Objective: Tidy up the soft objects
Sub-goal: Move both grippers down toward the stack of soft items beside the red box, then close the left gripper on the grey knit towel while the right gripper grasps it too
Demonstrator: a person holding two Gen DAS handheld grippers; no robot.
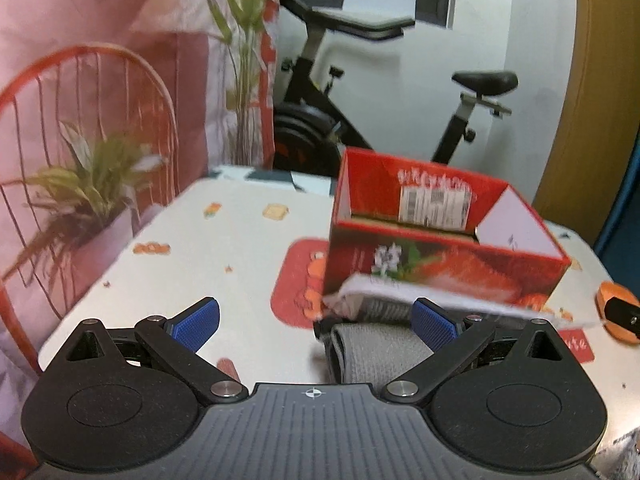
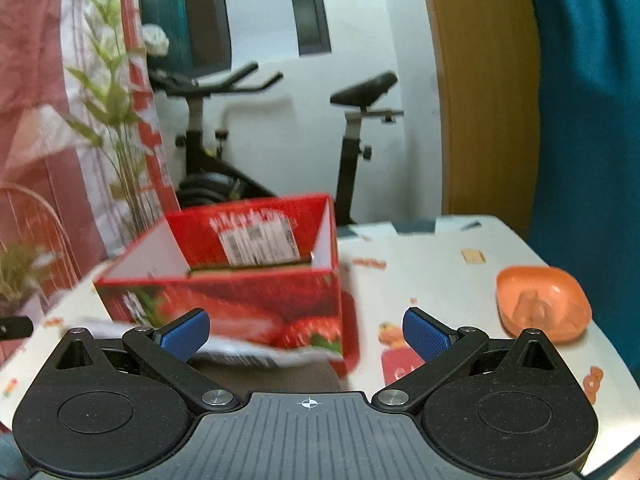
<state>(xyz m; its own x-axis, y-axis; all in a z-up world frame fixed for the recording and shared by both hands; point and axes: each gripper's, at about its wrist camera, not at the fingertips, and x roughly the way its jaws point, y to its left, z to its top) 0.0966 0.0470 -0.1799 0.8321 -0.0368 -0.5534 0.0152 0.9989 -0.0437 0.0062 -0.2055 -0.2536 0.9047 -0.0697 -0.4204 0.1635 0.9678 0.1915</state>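
Note:
A red open cardboard box [image 1: 440, 256] with strawberry print stands on the table; it also shows in the right wrist view [image 2: 240, 288]. In front of it lies a grey folded cloth [image 1: 372, 352] under a white-and-grey cloth [image 1: 384, 300]. My left gripper [image 1: 316, 324] is open and empty, its right fingertip over the grey cloth. My right gripper [image 2: 306, 332] is open and empty, just in front of the box, above the white cloth [image 2: 248, 354] and a brownish cloth [image 2: 280, 376].
An orange plastic bowl [image 2: 540, 304] sits at the table's right edge. A red placemat [image 1: 296, 280] lies under the box. A red wire chair [image 1: 80, 128], potted plants [image 1: 88, 192] and an exercise bike [image 1: 360, 120] stand beyond the table.

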